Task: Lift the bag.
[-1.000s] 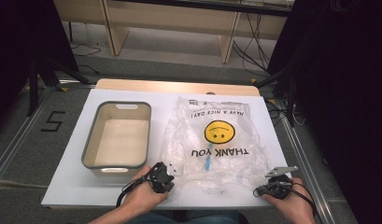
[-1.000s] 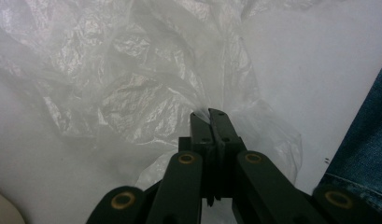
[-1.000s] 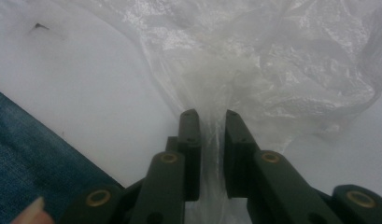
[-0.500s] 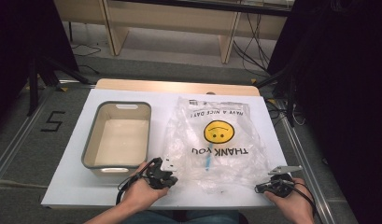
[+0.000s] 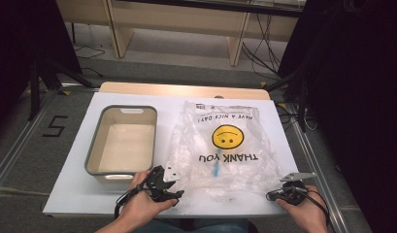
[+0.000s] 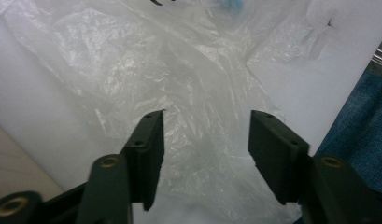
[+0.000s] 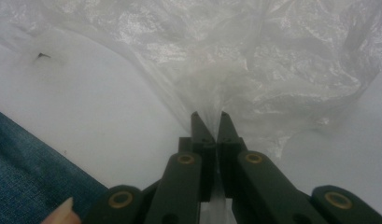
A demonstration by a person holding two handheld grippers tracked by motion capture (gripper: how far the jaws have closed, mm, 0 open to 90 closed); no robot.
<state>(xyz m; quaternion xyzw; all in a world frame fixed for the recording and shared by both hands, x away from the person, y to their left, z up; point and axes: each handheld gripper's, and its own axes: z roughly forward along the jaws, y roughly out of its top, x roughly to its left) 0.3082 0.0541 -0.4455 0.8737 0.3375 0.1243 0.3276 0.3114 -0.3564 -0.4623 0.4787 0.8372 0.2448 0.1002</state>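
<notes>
A clear plastic bag (image 5: pixel 225 150) with a yellow smiley face and "THANK YOU" print lies flat on the white table (image 5: pixel 74 194), its handles toward the near edge. My left gripper (image 5: pixel 174 193) hovers at the bag's near left corner; its jaws have just been opening and stand open over the crumpled film (image 6: pixel 193 107), with nothing pinched between them. My right gripper (image 5: pixel 271 195) is at the near right corner, shut on a bunched strip of the bag (image 7: pixel 212 98) that runs between its two black fingertips (image 7: pixel 198 123).
An empty grey-rimmed bin (image 5: pixel 91 158) stands on the table left of the bag. The table's near edge lies just under both hands. A blue-jeaned leg (image 6: pixel 361 126) shows below the edge. Wooden furniture legs (image 5: pixel 237 43) and cables lie on the floor beyond.
My left gripper has let go of the bag's left corner, opened its jaws and lifted slightly. The right gripper has stayed put, still pinching the bag.
</notes>
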